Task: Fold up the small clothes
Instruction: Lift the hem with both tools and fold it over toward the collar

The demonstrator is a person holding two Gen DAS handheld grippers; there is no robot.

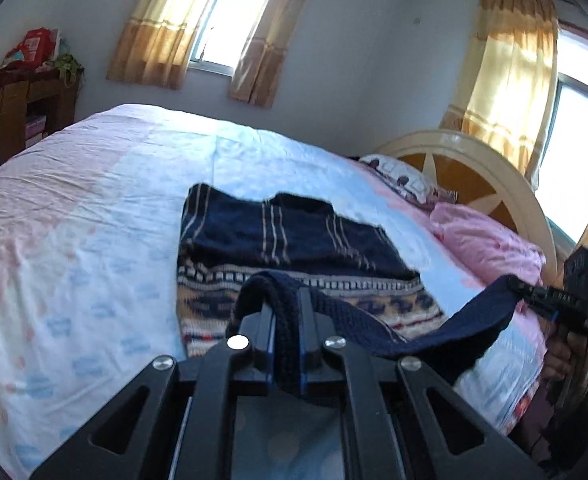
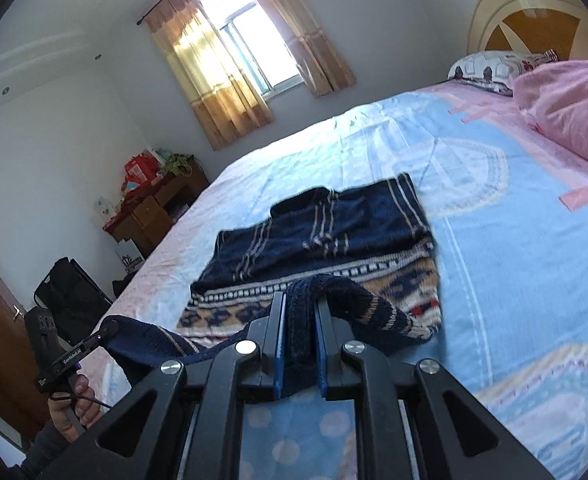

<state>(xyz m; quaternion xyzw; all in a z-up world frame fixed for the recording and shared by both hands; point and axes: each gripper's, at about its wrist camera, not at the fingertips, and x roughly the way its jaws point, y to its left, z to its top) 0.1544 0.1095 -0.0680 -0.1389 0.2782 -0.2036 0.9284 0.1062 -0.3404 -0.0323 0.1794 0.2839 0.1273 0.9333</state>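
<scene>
Clenched on the navy hem, the left tongs (image 1: 286,312) and right tongs (image 2: 301,316) lift the near edge of the sweater (image 1: 289,240), which lies mid-bed (image 1: 93,208), well short of the headboard (image 1: 474,184). Thick knit, soft, probably stretchy; hem corners suit gripping.

We see a bed (image 1: 93,208) spread with a pale sheet patterned in blue and pink, a crumpled pink quilt (image 2: 574,120) lying by its cream and brown headboard (image 1: 466,168) beside a patterned pillow (image 2: 490,66). Yellow-tan curtains (image 2: 213,80) hang open at a bright window (image 1: 229,24). A wooden cabinet (image 1: 17,112) stands by the wall with red packages (image 2: 139,168) on top.
</scene>
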